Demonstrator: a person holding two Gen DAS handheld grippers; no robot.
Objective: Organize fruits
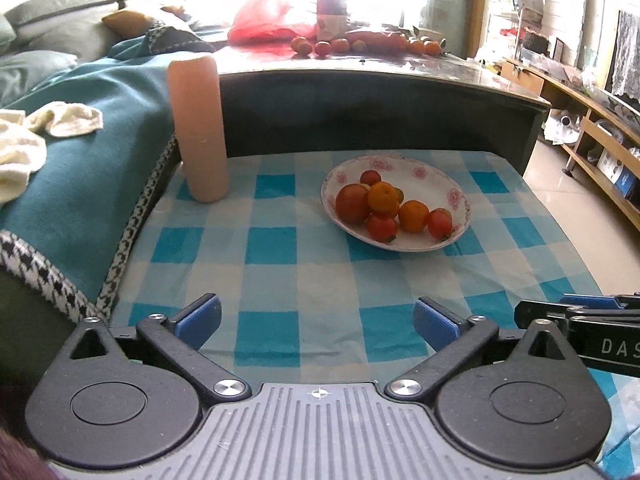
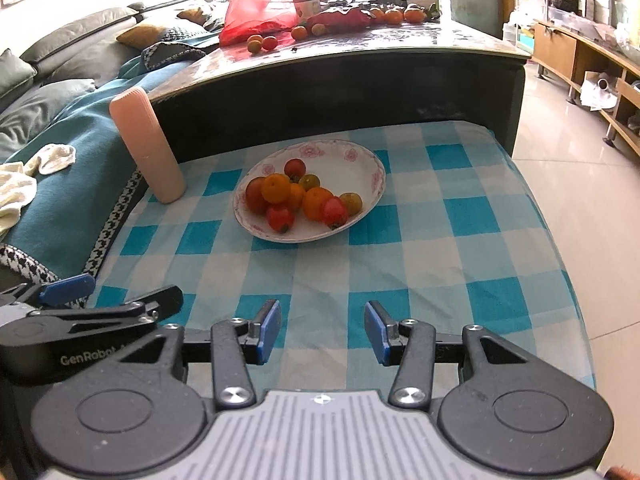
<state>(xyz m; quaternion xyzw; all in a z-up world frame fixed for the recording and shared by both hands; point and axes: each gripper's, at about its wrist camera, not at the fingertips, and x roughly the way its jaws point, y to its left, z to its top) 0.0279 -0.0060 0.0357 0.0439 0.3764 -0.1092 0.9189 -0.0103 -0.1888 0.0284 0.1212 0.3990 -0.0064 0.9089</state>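
- A teal blanket (image 1: pixel 100 120) with a cream cloth (image 1: pixel 64 118) on it lies at the far left, off the surface.
- A pink cylinder (image 1: pixel 198 128) stands upright at the back left corner of the blue checked cloth (image 1: pixel 280 280).
- The left tool (image 1: pixel 316 320) hangs low over the near part of the cloth, its blue pads spread wide with nothing between them.
- The flowered plate (image 2: pixel 360 160) sits on the cloth ahead of both tools, well apart from them; the fruits (image 2: pixel 296 198), red and orange ones, lie heaped together in it, touching each other.
- The right tool (image 2: pixel 323 332) is beside the left one, its jaws partly apart and empty.
- More loose fruits (image 2: pixel 262 43) lie on the higher dark surface (image 2: pixel 360 52) behind, near a red bag (image 2: pixel 250 8).
- Step in hand, as I judge it: between picks, both tools empty and back from the plate; fruit still lies on the higher surface, so the job looks unfinished.
- Next move would call for reaching over the plate to that rear surface, jaws wide enough for one fruit, closing gently so a soft red one is not squashed.
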